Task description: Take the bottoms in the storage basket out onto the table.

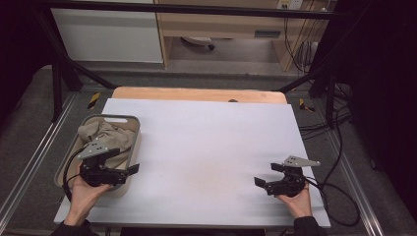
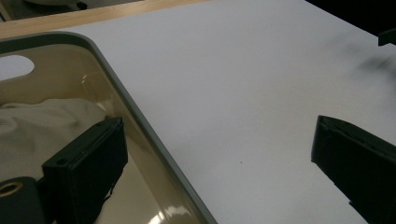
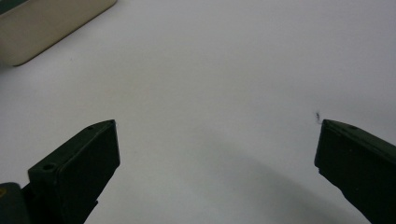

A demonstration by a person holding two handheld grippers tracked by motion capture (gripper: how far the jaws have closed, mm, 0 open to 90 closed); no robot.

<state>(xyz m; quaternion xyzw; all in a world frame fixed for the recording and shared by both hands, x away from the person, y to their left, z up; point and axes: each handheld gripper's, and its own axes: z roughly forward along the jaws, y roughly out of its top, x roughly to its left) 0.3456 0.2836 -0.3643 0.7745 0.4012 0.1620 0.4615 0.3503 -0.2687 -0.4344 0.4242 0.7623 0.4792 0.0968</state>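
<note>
With both tongs, left (image 1: 129,165) and right (image 1: 264,175), wide open and empty, I risk clipping the bin (image 1: 134,129) rim reaching for the cloth (image 1: 105,133).

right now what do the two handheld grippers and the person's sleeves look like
Both the left gripper and the right gripper are black, each with two flat blocky jaws and a grey three-cornered plate on top. A black cable trails from the right one in loops. The sleeves are dark.
</note>
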